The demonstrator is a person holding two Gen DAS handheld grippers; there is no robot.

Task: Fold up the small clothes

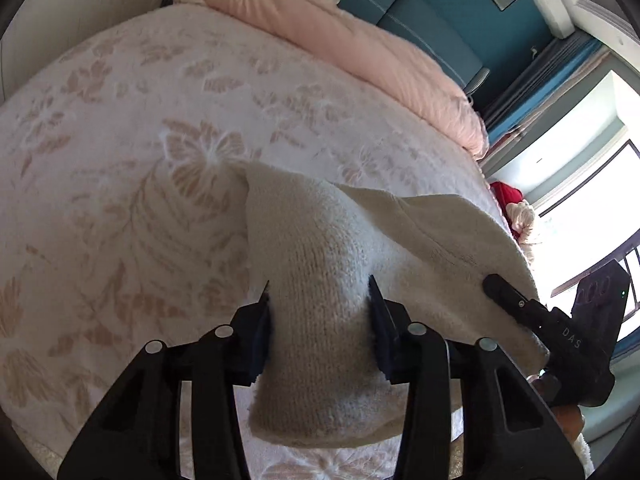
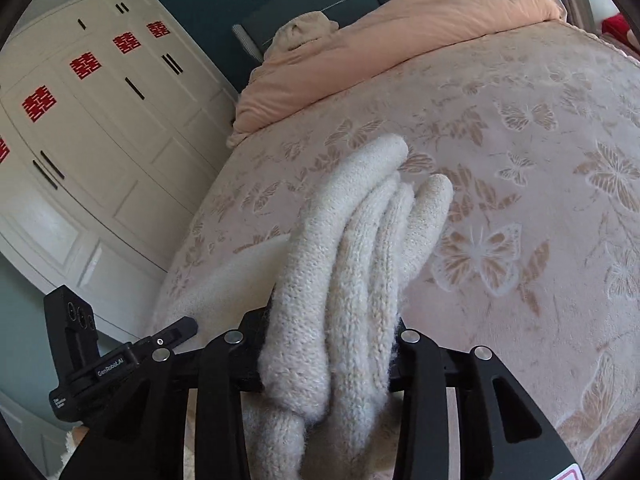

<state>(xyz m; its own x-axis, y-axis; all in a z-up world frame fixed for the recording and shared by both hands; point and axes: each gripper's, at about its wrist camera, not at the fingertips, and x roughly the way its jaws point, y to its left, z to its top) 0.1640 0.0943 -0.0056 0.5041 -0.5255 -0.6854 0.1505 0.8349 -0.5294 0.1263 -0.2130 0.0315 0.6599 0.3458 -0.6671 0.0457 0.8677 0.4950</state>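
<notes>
Two grippers: I am holding one cream knit garment (image 1: 320, 264) lifted above the bedspread (image 1: 120, 160).
Bedspread: floral, lying beneath; pink duvet (image 1: 340, 40) bunched at the far end.
Garment: stretching between both grips, bunched in ridges at my right.
Risk: I judge the thick bundle is liable to slip, spoiling the fold.
Left gripper (image 1: 320, 312): pinching a knit fold, pointing forward.
Right gripper (image 2: 332, 340): clamping several layers, angled forward and down.

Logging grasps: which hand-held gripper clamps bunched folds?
The right hand-held gripper: it pinches several bunched folds of the cream knit garment. The left hand-held gripper grips one flat band.
</notes>
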